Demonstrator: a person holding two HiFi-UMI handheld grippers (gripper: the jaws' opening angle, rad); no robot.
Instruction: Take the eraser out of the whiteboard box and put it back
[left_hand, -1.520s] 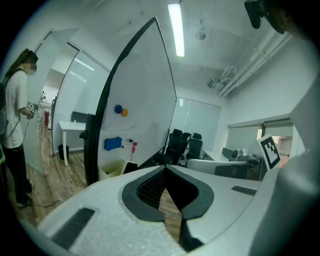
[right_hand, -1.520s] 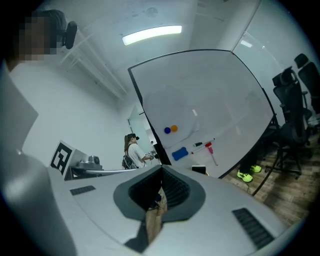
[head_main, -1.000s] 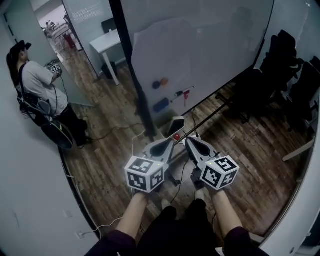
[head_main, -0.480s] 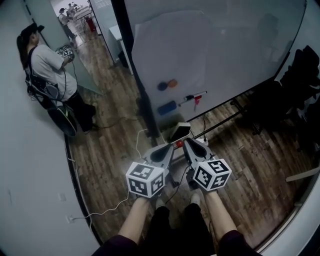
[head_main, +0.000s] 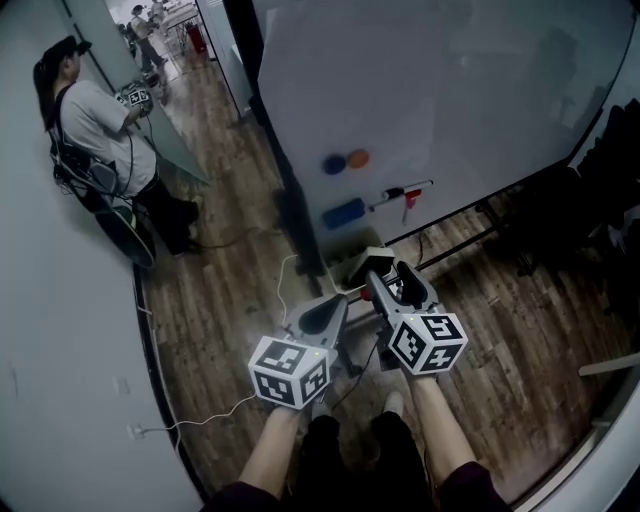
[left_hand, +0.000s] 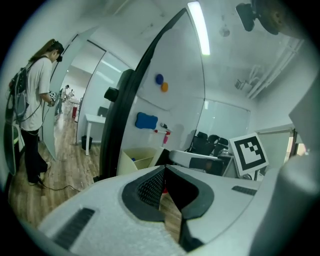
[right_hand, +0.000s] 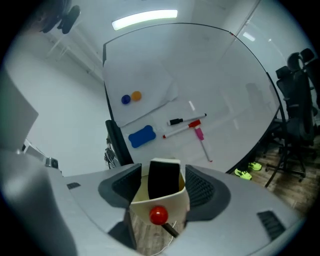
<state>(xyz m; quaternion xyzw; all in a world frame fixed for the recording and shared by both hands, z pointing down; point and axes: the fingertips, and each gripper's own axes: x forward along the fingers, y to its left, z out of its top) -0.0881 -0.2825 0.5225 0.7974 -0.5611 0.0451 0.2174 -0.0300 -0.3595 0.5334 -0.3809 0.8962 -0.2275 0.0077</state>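
Wood-plank floor (head_main: 220, 330) below white whiteboard (head_main: 450, 90). Cream open-topped box (right_hand: 145, 206) at the whiteboard's foot, black block eraser (right_hand: 164, 181) upright inside. Right gripper (right_hand: 162, 176): jaws just opened wide, box between them. Left gripper (left_hand: 164, 170): jaws closed, empty.

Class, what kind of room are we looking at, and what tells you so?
Probably an office meeting room: a large whiteboard with marker pens stuck on it, and black office chairs alongside.
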